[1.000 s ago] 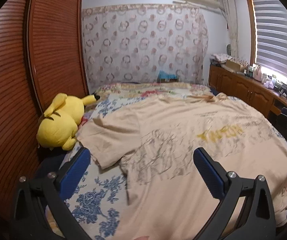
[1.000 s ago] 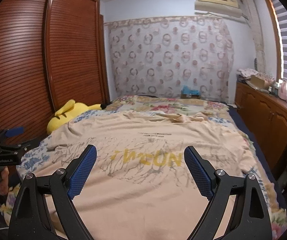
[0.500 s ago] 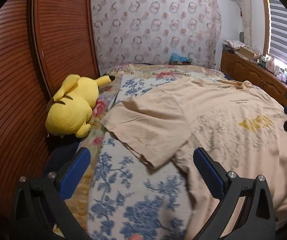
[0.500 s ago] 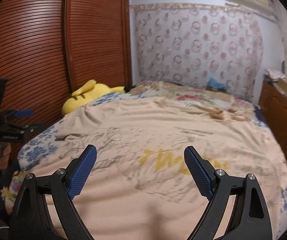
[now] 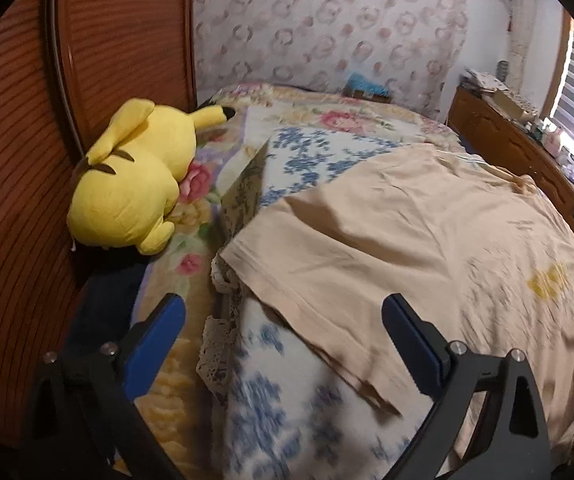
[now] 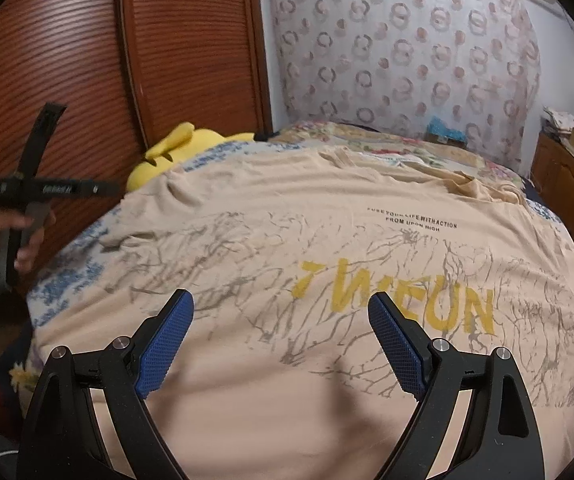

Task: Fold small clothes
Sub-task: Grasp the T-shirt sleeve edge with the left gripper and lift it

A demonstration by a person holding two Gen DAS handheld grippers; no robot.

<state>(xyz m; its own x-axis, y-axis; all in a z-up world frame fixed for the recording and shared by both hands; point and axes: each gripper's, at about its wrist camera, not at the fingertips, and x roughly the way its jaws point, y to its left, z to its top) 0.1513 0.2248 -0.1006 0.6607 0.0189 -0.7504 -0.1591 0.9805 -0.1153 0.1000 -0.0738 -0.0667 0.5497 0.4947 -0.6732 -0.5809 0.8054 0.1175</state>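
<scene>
Beige t-shirt [image 6: 327,240] lies flat on the bed [image 5: 319,160]; right tool [image 6: 281,340] hangs open over it, left tool [image 5: 283,340] closing on nothing, sleeve [image 5: 327,256] underneath.

We are seeing a yellow plush toy [image 5: 131,176] lying at the left, a floral bedspread [image 5: 307,156] spreading mid-frame, a wooden wardrobe [image 6: 87,60] standing upper left.
</scene>
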